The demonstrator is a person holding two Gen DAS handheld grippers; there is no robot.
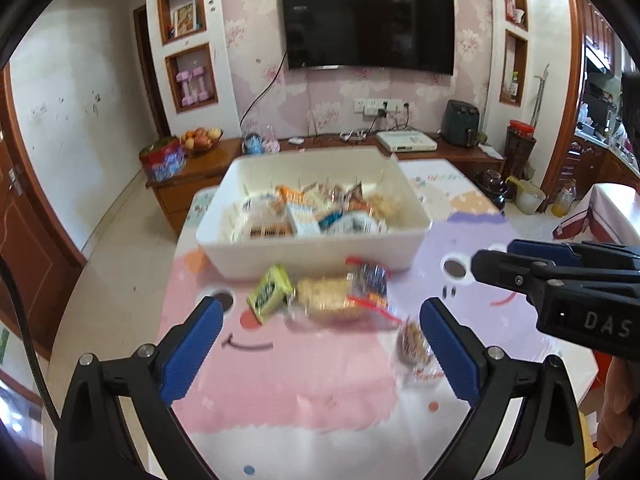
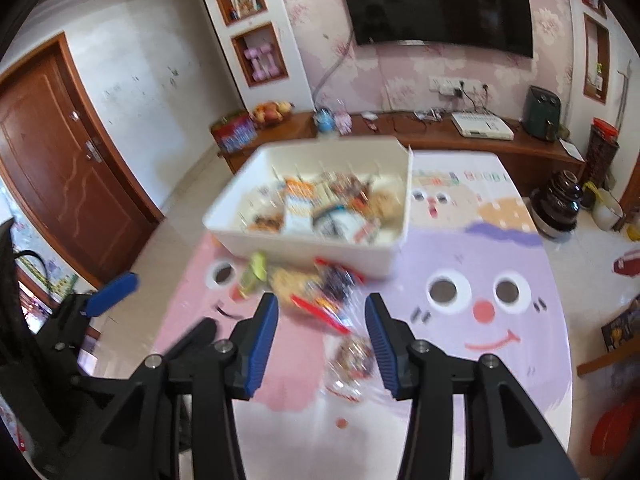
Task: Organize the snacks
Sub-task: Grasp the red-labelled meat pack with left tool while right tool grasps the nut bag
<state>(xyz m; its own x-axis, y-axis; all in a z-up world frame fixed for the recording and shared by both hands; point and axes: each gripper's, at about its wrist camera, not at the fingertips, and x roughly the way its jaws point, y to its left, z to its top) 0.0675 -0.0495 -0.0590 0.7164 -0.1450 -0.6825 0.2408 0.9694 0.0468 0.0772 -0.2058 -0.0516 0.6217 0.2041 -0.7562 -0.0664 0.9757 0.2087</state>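
Mid-sort, by the look of it: white bin [image 1: 312, 250] at the far middle of the table [image 1: 280, 384] already loaded with packets, four loose snacks lying on the cloth just in front of its near wall. Left to right: green pack [image 1: 270, 294], pale biscuit pack [image 1: 322, 298], red-edged bag [image 1: 370, 286], and nearer, off to the right, a small clear packet [image 1: 414, 344].

Left gripper [image 1: 322, 356] low over the near cloth, jaws spread wide, nothing between the pads. Right gripper [image 2: 322, 346] beside it on the right, jaws partly spread, empty; clear packet [image 2: 352, 360] lying on the cloth between and below its fingers, not pinched.

Next move, probably: drop onto a loose snack, close, lift over the bin wall, release inside. Clear packet best placed for the right, green pack for the left.

Room: open cloth near and right. Near bin wall tight behind the snacks, and the two grippers near each other, so some risk of a clash.
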